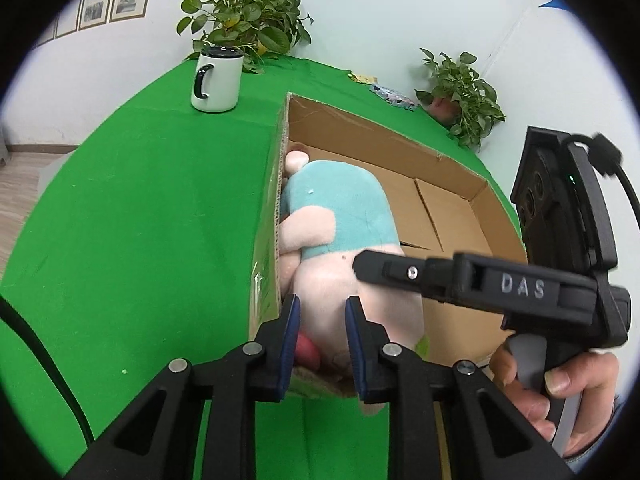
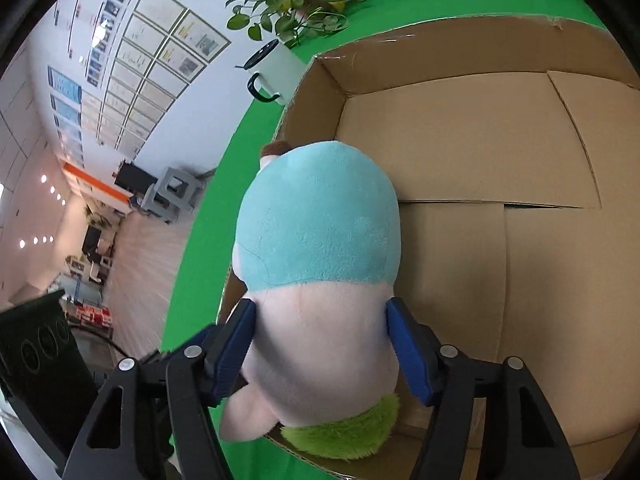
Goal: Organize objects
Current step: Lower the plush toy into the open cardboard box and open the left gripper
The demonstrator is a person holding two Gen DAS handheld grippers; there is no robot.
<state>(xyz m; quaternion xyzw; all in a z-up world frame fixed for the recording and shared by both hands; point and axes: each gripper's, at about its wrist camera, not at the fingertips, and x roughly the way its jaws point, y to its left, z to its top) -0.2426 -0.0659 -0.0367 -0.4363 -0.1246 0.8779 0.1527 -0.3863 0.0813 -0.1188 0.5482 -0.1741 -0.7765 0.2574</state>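
A plush toy (image 1: 340,208) with a pink body and a teal top lies in the near left corner of an open cardboard box (image 1: 448,160), against its left wall. My left gripper (image 1: 322,326) is nearly closed on a pink part at the toy's near end, with plush showing between the blue pads. In the right wrist view the plush toy (image 2: 320,240) fills the middle, and my right gripper (image 2: 322,340) is shut on its pink lower body, one pad on each side. A green tuft (image 2: 344,436) lies under it on the box's rim (image 2: 440,26).
A white mug (image 1: 216,80) with a black handle stands on the green cloth (image 1: 140,220) left of the box. Two potted plants (image 1: 244,20) (image 1: 460,92) and a small packet (image 1: 394,96) sit at the far edge. A hand (image 1: 552,392) holds the right gripper's handle.
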